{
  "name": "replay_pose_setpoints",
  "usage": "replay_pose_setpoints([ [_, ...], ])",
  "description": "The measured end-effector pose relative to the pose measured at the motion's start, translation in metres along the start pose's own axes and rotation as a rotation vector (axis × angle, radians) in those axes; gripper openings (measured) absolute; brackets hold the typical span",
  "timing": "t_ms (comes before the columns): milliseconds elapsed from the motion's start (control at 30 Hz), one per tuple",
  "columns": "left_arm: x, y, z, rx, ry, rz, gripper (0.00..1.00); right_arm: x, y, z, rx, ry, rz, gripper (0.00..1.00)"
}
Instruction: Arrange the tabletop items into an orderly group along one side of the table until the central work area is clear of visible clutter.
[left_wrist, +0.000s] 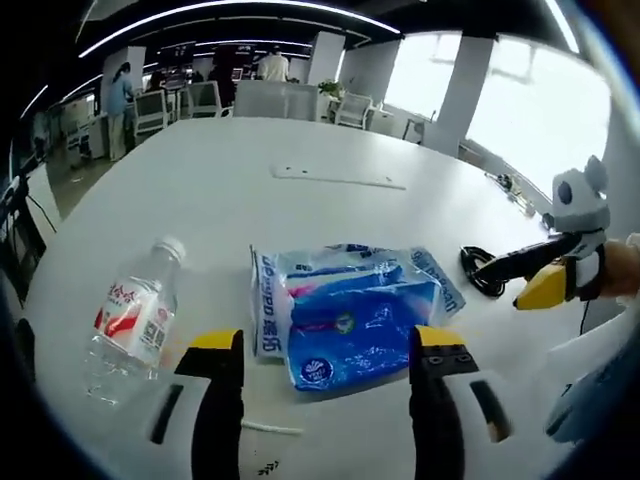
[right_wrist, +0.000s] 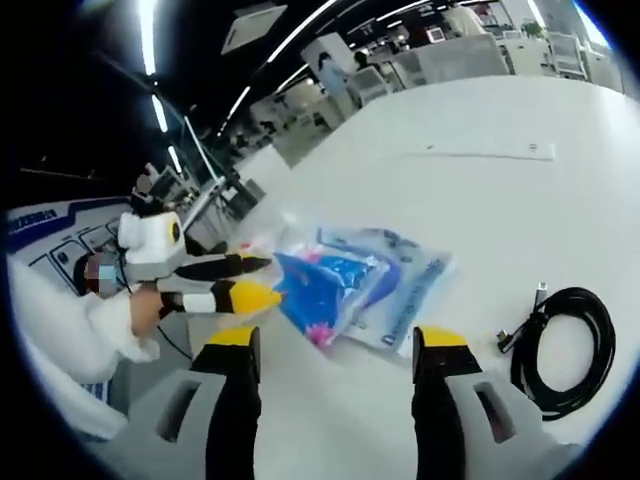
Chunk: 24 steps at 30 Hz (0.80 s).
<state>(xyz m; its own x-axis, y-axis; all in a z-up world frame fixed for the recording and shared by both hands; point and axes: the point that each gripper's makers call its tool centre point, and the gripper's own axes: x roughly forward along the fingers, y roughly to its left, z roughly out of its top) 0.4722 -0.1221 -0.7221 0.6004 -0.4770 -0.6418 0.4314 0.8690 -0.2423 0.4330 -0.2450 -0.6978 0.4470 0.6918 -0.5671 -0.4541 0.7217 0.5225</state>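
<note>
- A white counter carries a blue tissue pack, a water bottle lying to its left, and a coiled black cable to its right.
- The left hand-held gripper is released, jaws spread just before the pack.
- The right hand-held gripper is likewise released, near the pack.
- The pack looks light, soft and crinkly; pinching an edge seems best.

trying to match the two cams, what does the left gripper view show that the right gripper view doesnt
Left gripper view alone: a clear water bottle lying left of the pack, and a thin white strip between the jaws. Right gripper view alone: the full coil of black cable with its plug. Both share the white table, the blue tissue pack, and the opposite gripper: right gripper, left gripper.
</note>
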Motion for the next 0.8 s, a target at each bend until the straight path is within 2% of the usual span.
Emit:
replay_pose_setpoints([
  [100,0.0,0.002,-0.001,0.013,0.011,0.017,0.56,0.007,0.002,-0.002,0.014,0.01,0.01,0.56],
  [200,0.002,0.0,-0.002,0.014,0.017,0.004,0.45,0.014,0.004,-0.003,0.01,0.025,0.012,0.54],
  [333,0.006,0.004,-0.002,0.045,0.033,0.029,0.44,0.023,0.001,-0.003,0.025,0.041,0.01,0.52],
  [600,0.01,0.012,0.001,0.065,0.048,0.08,0.31,0.041,-0.003,-0.008,0.015,0.084,-0.016,0.45],
  [733,0.013,0.011,0.0,0.072,0.068,0.087,0.16,0.048,0.0,-0.007,0.018,0.084,-0.009,0.38],
  [800,0.012,0.012,0.002,0.068,0.058,0.105,0.11,0.053,0.002,-0.011,0.01,0.101,-0.003,0.33],
])
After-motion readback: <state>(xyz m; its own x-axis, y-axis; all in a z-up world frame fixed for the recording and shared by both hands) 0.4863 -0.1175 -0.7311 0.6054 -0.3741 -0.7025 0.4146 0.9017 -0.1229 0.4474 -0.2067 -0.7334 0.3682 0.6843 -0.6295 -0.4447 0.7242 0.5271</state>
